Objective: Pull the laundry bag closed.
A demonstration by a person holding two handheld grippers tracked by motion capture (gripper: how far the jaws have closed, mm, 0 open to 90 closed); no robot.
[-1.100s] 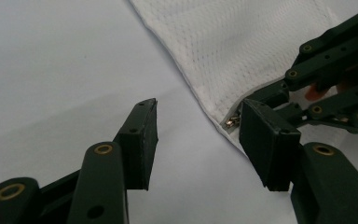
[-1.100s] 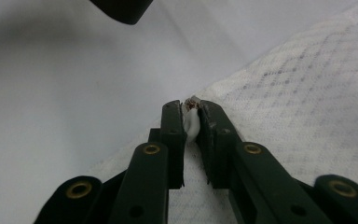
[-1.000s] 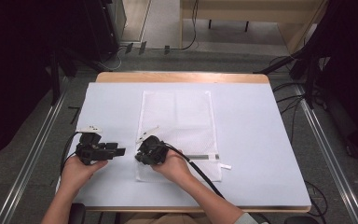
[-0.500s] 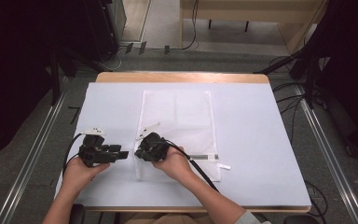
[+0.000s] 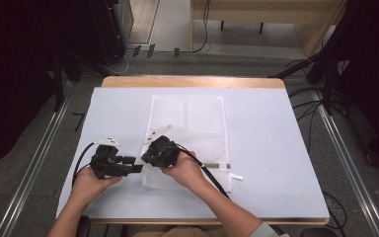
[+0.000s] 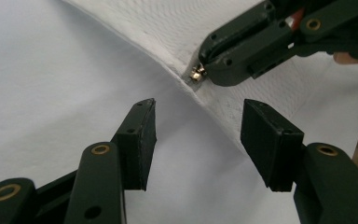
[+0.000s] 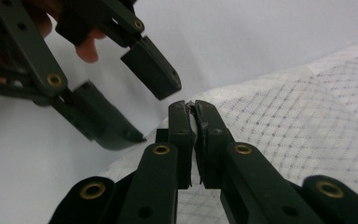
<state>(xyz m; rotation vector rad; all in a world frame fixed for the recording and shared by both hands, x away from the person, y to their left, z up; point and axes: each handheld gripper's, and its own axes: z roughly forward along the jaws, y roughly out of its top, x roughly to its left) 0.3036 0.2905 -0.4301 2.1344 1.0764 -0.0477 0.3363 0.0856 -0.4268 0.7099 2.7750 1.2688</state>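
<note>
Right gripper view: right gripper pinches the mesh bag edge, jaws pressed together. Left gripper, at ten o'clock, has jaws spread, just widening, nothing between them.

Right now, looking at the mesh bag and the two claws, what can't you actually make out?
- Zipper pull in the left gripper view: the right claw covers most of it, so its shape is unclear.
- Bag edge in the right gripper view: the right claw is shut on the mesh bag, and its pads hide what lies between them.
- High view: both claws look too small to judge the left claw opening.
</note>
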